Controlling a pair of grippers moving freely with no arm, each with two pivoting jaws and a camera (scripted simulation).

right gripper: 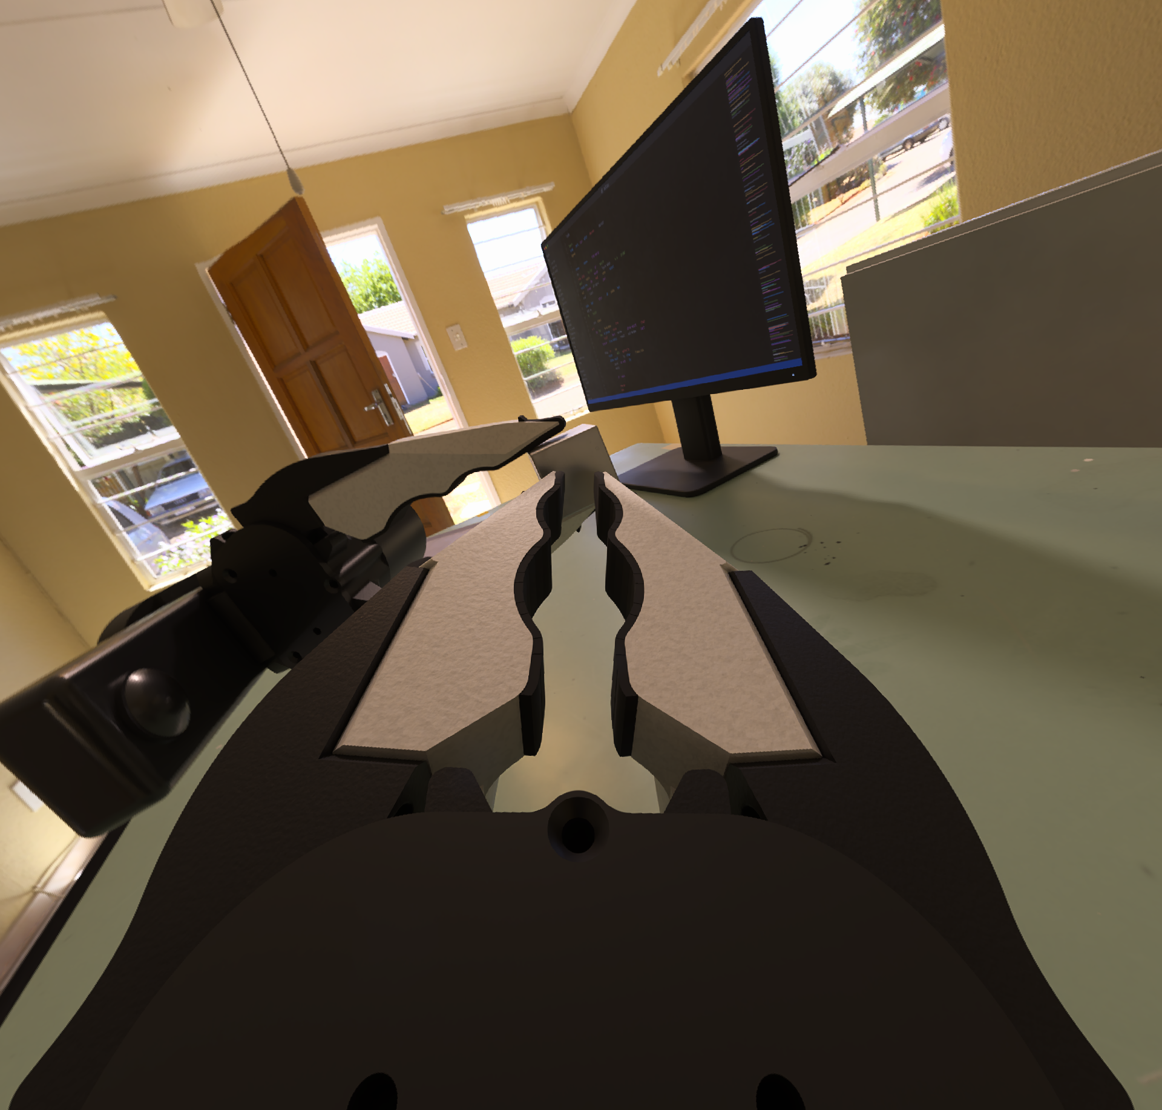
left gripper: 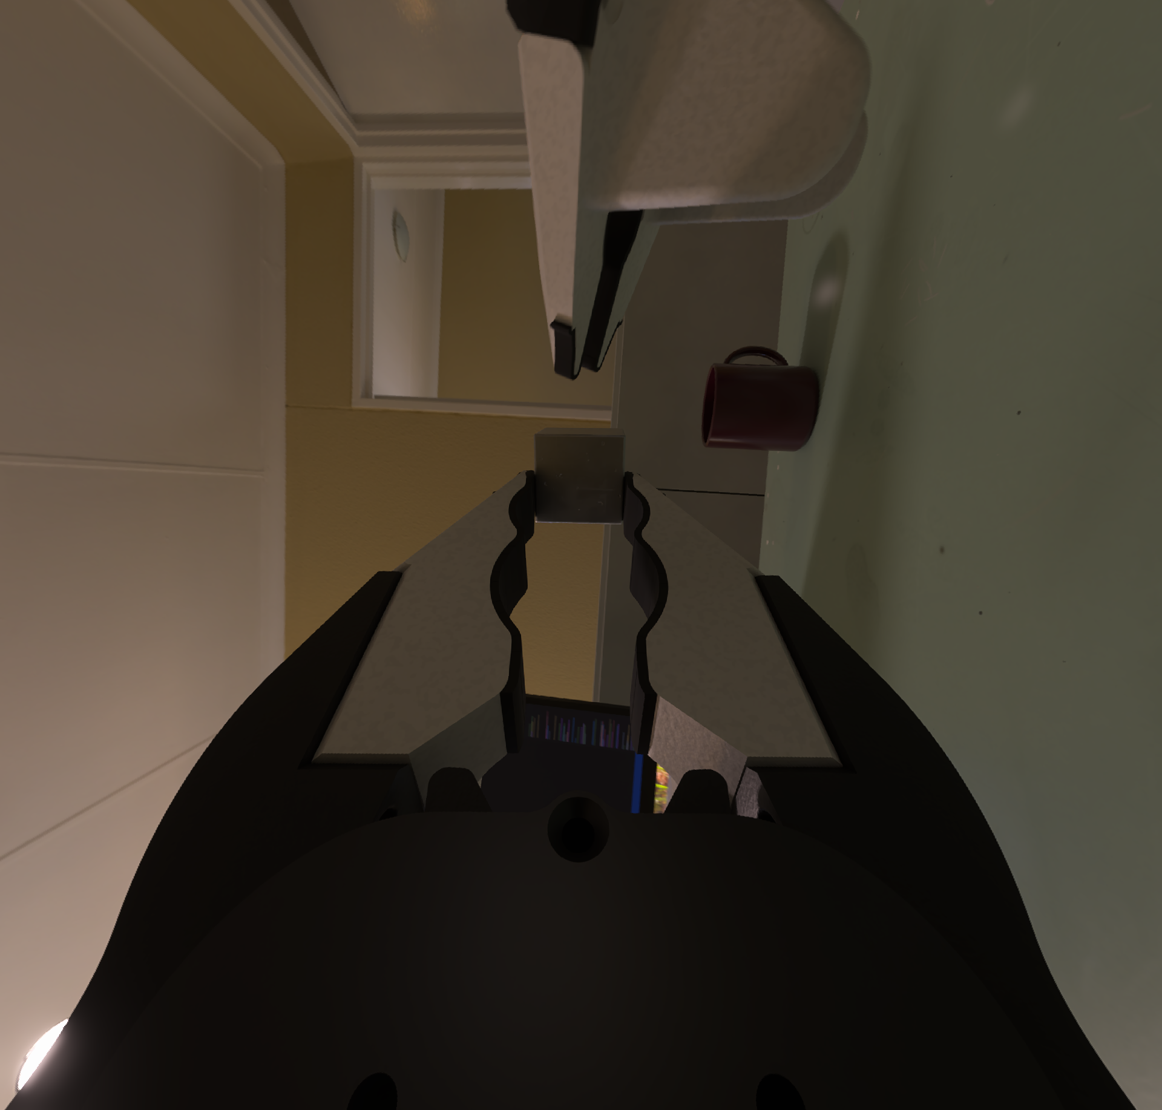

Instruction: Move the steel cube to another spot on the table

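Aloft, one steel cube [left gripper: 578, 479] (clamped), one mug [left gripper: 761, 402]

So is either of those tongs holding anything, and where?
Yes. The left tongs pinch the steel cube by two opposite side faces, at their very tips. The right tongs hold nothing, a narrow gap between their fingers.
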